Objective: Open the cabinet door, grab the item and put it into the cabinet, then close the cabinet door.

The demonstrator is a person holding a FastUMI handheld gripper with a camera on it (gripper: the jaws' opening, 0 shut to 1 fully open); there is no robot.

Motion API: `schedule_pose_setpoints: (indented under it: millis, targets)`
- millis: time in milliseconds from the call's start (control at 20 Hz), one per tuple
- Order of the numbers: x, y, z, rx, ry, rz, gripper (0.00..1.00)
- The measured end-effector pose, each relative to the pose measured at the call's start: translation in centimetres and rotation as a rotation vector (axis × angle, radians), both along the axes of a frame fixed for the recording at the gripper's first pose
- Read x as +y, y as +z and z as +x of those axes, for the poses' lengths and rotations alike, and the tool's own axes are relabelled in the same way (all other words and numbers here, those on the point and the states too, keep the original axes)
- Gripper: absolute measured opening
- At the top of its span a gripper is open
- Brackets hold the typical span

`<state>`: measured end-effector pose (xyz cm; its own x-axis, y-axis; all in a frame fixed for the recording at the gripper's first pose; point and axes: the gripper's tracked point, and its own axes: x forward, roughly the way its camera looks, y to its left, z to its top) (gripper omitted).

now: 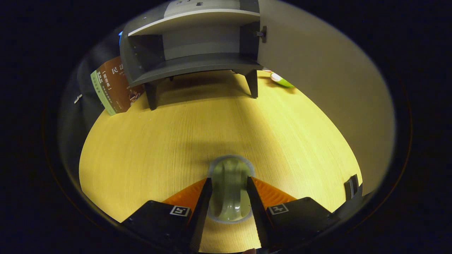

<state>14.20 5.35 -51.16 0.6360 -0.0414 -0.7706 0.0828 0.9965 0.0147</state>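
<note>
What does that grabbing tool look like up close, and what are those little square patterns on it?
The gripper has two flat, wedge-shaped fingers that narrow toward the tips. Each grows out of a blocky black housing bearing a small square black-and-white marker, probably there for camera tracking. No cables are visible.

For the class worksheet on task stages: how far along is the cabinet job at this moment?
Done: the cabinet door stands swung open, baring the lower shelf. In hand: the gripper has both fingers against the pale green item, over the wooden table. Left: placing the item on a shelf, then closing the door.
</note>
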Motion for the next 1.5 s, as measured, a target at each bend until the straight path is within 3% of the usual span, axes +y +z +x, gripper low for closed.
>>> schedule_pose_setpoints:
  millis: [150, 300, 350, 700, 1000, 1350, 1500]
  targets:
    - [0.2, 0.5, 0.6, -0.025, 0.036, -0.009, 0.68]
    - [-0.1, 0.4, 1.8, -0.037, 0.023, -0.025, 0.26]
    - [0.0, -0.1, 2.0, -0.034, 0.027, -0.016, 0.18]
    - [0.3, 7.8, 2.4, -0.117, 0.057, 0.0, 0.18]
    - [1.6, 21.7, 4.9, -0.252, 0.082, 0.044, 0.18]
    - [4.1, 38.5, 12.2, -0.439, 0.128, 0.121, 0.18]
    - [4.4, 42.7, 17.1, -0.513, 0.124, 0.105, 0.18]
